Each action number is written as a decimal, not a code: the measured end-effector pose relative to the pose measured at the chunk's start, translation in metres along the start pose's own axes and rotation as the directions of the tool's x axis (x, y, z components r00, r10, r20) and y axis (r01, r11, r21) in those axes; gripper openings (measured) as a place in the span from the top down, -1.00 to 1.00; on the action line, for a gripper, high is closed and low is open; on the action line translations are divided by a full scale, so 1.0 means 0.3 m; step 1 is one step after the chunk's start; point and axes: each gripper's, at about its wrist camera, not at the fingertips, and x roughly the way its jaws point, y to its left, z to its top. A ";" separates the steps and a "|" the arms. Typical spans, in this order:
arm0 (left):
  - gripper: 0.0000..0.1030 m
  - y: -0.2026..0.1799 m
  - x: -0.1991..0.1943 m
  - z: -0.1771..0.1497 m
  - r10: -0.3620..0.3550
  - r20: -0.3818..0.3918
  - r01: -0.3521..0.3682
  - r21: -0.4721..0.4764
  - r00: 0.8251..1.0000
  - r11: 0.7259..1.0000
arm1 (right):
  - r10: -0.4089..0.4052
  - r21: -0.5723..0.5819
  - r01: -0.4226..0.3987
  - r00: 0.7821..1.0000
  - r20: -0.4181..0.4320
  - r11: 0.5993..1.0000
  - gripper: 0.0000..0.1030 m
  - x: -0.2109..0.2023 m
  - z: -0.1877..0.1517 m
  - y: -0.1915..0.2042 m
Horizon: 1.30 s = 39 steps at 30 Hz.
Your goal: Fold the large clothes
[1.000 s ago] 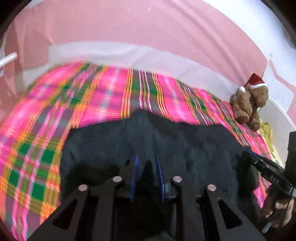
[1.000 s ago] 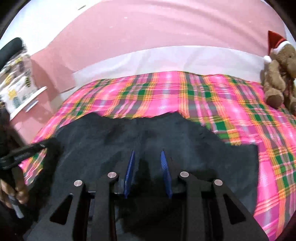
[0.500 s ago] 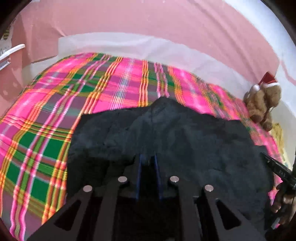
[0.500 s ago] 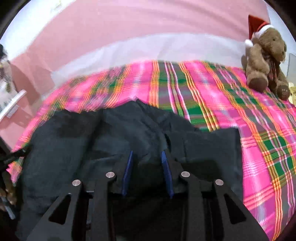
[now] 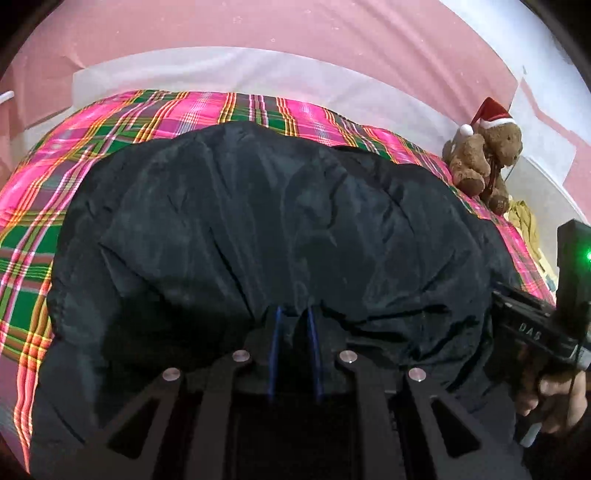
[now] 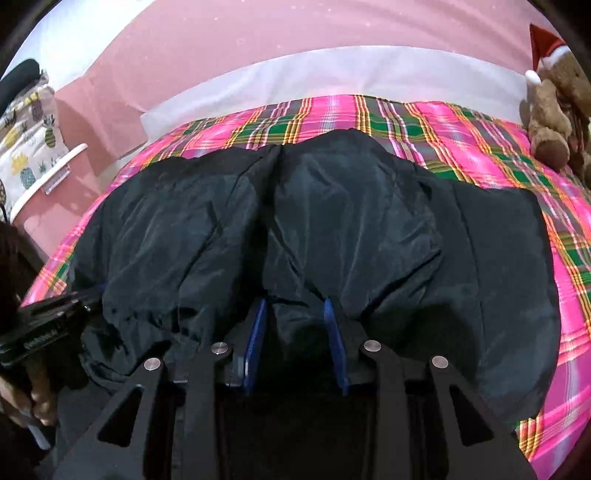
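A large black garment [image 5: 266, 229] lies spread and bunched on a pink and green plaid bed cover [image 5: 33, 206]. It fills most of the right wrist view too [image 6: 351, 221]. My left gripper [image 5: 293, 314] is shut on a fold of the black fabric at its near edge. My right gripper [image 6: 293, 306] is shut on a thick bunch of the same fabric, its blue pads [image 6: 258, 325] pressed against the cloth. Each gripper shows at the edge of the other's view: the right one [image 5: 532, 332] and the left one [image 6: 40, 332].
A brown teddy bear with a Santa hat [image 5: 484, 162] sits at the bed's far right corner [image 6: 554, 107]. A pink and white wall [image 5: 258, 33] runs behind the bed. A pineapple-print cloth [image 6: 26, 140] hangs at left. Yellow fabric [image 5: 524, 221] lies beside the bear.
Both grippers have closed on the black garment's near edge and lifted it forward over itself. The fabric now bulges up and covers much more of the plaid cover.
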 end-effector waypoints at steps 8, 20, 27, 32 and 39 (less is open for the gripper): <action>0.70 -0.078 -0.132 -0.031 -0.037 0.010 0.037 0.022 0.999 0.999 | 0.043 -0.002 -0.043 0.998 0.044 0.999 0.35 -0.183 -0.030 0.078; 0.68 -0.111 0.006 -0.072 -0.019 -0.091 0.022 0.025 0.996 0.999 | 0.024 -0.013 -0.026 0.994 -0.105 1.000 0.36 0.020 -0.106 0.080; 0.68 -0.113 0.016 -0.081 -0.012 -0.083 0.014 0.025 0.997 1.000 | 0.021 -0.012 -0.022 0.994 -0.103 1.000 0.36 0.026 -0.116 0.090; 0.68 -0.115 0.019 -0.083 -0.007 -0.073 0.010 0.030 0.997 1.000 | 0.014 -0.019 -0.016 0.995 -0.101 1.000 0.36 0.027 -0.117 0.088; 0.68 -0.117 0.017 -0.079 -0.004 -0.064 0.006 0.033 0.998 0.999 | 0.041 0.002 -0.041 0.994 -0.100 0.999 0.35 0.014 -0.111 0.076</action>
